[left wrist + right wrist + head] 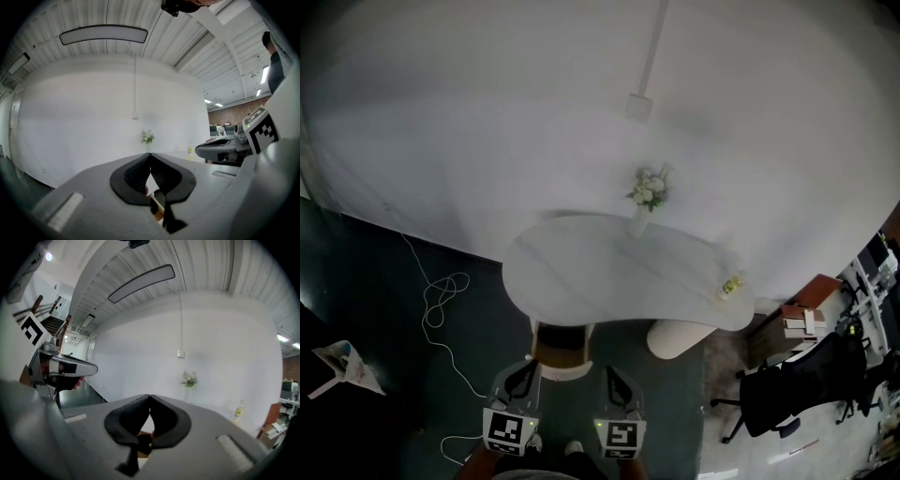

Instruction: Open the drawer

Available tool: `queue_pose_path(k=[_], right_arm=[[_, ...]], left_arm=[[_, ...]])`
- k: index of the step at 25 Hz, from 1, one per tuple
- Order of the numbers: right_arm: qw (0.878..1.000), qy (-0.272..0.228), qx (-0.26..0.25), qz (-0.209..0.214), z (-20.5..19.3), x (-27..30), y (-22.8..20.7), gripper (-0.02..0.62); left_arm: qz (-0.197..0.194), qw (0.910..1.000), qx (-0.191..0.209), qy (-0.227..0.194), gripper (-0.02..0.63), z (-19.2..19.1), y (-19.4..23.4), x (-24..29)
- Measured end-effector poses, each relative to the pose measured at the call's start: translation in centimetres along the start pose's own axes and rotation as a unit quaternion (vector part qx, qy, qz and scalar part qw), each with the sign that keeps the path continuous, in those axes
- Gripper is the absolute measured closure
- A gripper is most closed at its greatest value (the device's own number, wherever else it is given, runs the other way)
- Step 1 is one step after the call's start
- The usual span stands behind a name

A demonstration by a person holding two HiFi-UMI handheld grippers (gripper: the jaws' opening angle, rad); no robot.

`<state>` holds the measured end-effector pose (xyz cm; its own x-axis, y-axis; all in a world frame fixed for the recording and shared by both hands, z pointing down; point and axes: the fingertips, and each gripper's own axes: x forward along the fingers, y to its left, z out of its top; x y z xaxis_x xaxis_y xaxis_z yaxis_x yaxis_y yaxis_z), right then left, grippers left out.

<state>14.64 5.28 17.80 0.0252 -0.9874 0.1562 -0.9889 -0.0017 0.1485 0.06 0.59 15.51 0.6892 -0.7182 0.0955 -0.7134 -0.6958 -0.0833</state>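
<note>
A brown wooden drawer front (560,344) shows under the near edge of the white rounded table (581,272). Both grippers hang low in the head view, short of the table and touching nothing. My left gripper (523,373) is just below and left of the drawer, and its black jaws meet at the tips with nothing between them (150,155). My right gripper (616,378) is below and right of the drawer, also shut and empty (150,397). Through the gaps under the jaws, a sliver of brown wood (157,206) shows in each gripper view.
A vase of white flowers (649,192) stands at the table's far edge, a small bottle (732,285) near its right end. A white ribbed pedestal (680,337) sits under the table's right side. A white cable (441,302) loops on the dark floor at left; a black office chair (787,394) stands at right.
</note>
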Motion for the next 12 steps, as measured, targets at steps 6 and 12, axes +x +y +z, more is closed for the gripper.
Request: queue_pose_path(k=[6,12], right_arm=[[1.0,-0.005,-0.004,0.0,0.24,-0.01,0.13,0.591],[1.0,-0.006,-0.006,-0.001,0.56,0.28,0.01,0.591]], left_arm=[[-0.001,1.0,-0.001,0.001,0.595,-0.27,-0.01,0.02],[-0.002,1.0,0.0,0.004,0.595,-0.22,0.12,0.24]])
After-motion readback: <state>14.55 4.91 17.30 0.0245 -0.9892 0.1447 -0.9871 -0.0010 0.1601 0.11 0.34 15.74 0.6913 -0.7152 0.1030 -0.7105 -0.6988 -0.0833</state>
